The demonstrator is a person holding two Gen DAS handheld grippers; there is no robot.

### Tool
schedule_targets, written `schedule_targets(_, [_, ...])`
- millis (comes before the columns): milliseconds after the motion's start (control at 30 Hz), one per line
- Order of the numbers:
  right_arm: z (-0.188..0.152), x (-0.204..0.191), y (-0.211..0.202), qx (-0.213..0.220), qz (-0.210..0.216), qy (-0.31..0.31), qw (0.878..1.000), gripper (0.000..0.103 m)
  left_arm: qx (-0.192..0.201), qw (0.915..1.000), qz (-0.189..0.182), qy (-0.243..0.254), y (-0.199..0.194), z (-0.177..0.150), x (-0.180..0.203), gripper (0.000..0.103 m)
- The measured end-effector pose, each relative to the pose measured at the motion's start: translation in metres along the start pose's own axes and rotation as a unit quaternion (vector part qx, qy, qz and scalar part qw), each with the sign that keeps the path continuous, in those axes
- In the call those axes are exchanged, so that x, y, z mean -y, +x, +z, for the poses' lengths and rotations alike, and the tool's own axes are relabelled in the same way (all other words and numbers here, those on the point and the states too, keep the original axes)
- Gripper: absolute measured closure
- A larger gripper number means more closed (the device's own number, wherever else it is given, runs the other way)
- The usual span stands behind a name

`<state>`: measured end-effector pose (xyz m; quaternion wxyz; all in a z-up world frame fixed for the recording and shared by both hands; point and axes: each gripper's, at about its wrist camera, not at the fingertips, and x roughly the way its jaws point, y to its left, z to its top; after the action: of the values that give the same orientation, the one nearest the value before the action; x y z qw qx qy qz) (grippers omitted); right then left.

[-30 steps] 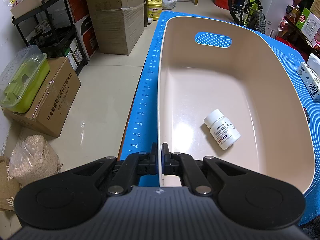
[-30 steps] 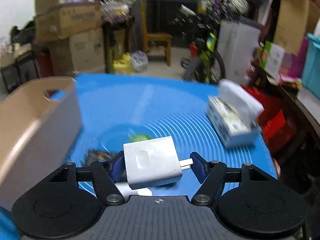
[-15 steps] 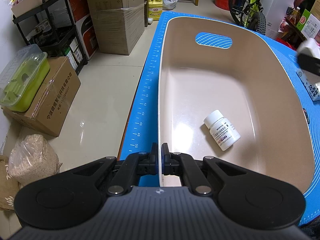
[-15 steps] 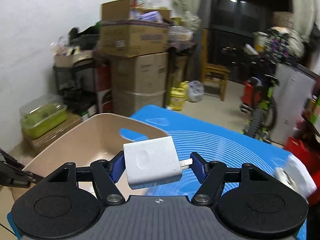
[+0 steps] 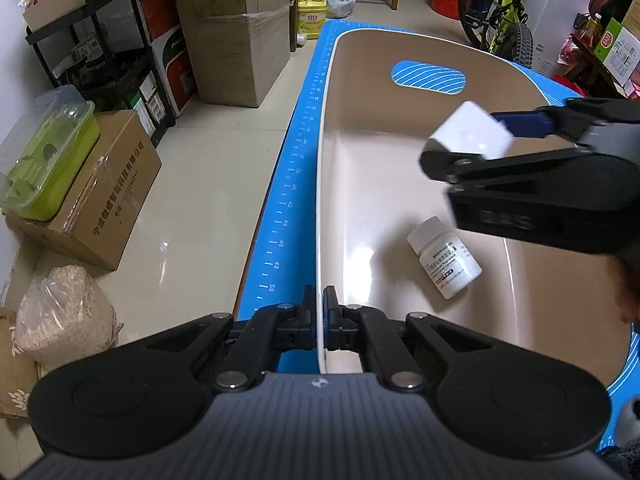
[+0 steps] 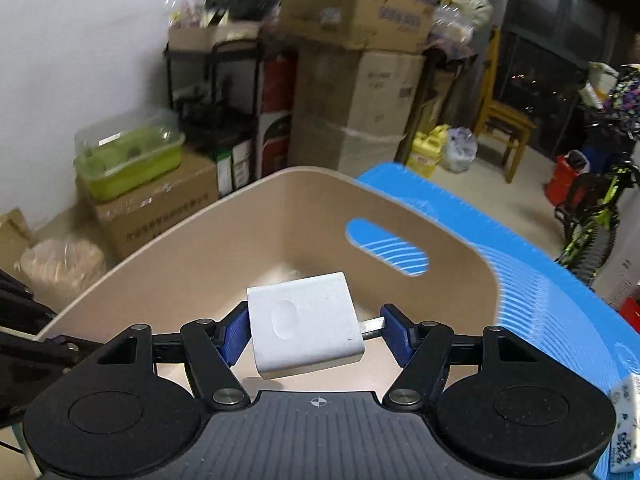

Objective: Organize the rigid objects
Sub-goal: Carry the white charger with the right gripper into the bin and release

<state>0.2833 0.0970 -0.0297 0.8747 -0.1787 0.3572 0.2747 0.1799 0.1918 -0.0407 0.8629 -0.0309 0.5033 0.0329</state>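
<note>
A beige plastic bin stands on a blue mat. My left gripper is shut on the bin's near rim. A white pill bottle lies on the bin floor. My right gripper is shut on a white charger plug and holds it above the bin. In the left wrist view the right gripper reaches in from the right over the bin with the white charger plug.
Cardboard boxes, a black shelf and a green lidded container stand on the floor to the left. A bicycle stands behind the table. A tissue pack lies on the mat at the right.
My right gripper has swung left with the charger plug, from over the mat to above the bin. My left gripper has kept its hold on the bin rim.
</note>
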Motion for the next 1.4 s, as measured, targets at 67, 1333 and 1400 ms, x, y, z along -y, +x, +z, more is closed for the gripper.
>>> schedule_targets(67, [0.002,-0.003,0.012,-0.013,-0.005,-0.003,1.0,0.032,-0.002,1.0,0.001,0.0,0.001,-0.001,0.001,0.099])
schedule_targets(1333, [0.007,-0.023,0.075,-0.148,-0.017,-0.031,0.988,0.028,-0.004,1.0,0.002,0.006,0.002,0.0,0.002,0.099])
schedule_targets(1400, [0.011,-0.021,0.059,-0.127,-0.015,-0.034,0.991,0.027,-0.004,1.0,0.003,0.007,0.002,0.0,0.003,0.099])
